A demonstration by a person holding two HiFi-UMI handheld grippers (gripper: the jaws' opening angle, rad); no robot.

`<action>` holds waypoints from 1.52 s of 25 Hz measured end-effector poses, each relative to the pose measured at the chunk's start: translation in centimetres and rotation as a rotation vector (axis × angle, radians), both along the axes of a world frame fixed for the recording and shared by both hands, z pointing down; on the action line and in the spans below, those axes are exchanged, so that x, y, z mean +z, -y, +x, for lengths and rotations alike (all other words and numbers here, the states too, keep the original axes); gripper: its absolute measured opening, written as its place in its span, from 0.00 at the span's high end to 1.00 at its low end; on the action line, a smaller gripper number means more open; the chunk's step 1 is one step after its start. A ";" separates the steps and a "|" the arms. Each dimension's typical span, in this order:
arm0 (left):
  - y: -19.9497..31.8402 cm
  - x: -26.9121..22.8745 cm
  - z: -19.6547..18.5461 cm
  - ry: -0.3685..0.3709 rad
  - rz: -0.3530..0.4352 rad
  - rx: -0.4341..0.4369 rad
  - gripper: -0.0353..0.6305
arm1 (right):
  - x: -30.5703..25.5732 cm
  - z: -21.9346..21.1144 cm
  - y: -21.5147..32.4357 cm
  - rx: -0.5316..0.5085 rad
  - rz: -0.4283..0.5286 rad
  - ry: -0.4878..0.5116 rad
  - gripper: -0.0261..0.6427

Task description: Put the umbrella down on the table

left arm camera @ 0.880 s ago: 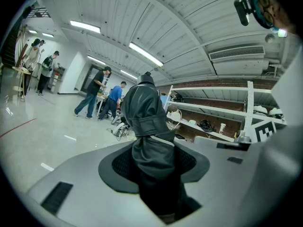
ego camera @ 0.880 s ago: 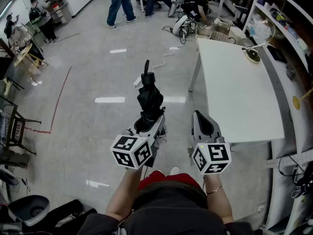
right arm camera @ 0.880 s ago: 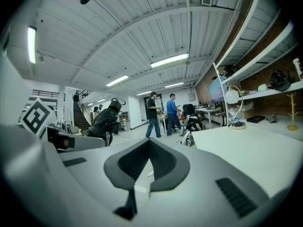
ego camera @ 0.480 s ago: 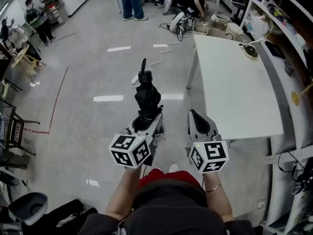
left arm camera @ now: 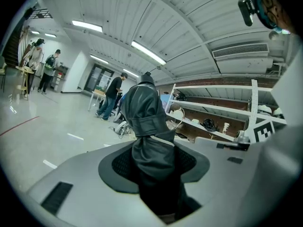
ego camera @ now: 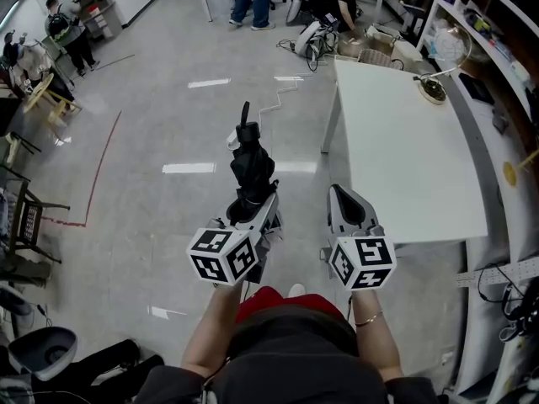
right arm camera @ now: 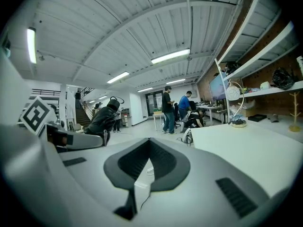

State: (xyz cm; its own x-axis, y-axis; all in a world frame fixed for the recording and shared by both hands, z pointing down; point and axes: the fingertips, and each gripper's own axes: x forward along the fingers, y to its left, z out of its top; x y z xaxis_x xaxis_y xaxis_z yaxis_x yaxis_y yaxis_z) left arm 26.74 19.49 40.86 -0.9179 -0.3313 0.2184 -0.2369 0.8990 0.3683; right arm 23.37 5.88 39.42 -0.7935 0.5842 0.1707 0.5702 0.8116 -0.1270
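**Folded umbrella held over the floor, not yet at the desk**

The umbrella (ego camera: 251,171) is black, folded short and wrapped with its strap. It stands out forward from the left gripper (ego camera: 253,213), which is pinching its near end. In the left gripper view the dark cloth bundle (left arm camera: 149,126) fills the space between the pads. It hangs over the grey floor (ego camera: 152,183), to the left of the white desk (ego camera: 404,158) and well apart from it.

I judge that it will handle as a light thing, but not a simple one. The cloth is soft and smooth, so it can slide or turn inside a grip. The stiff part is only the rod inside. The best place to hold is where the bundle is thick and firm, as the left gripper holds it now. The thin far end (ego camera: 245,112) gives little to hold.

The right gripper (ego camera: 347,202) is beside the left one, with its jaws pressed together and nothing between them. The near part of the desk is bare, so there is room to lay the umbrella flat.
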 end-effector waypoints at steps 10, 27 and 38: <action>1.5 -0.7 -1.5 0.019 -0.013 -0.024 0.66 | -0.6 -1.9 3.9 0.060 -0.010 0.014 0.94; 1.6 -1.1 -7.5 0.026 0.009 0.012 0.66 | -0.9 -7.1 3.1 0.080 -0.061 -0.008 0.94; -0.9 0.6 -17.2 0.000 0.018 0.078 0.66 | 1.4 -15.3 0.2 0.137 -0.055 -0.050 0.94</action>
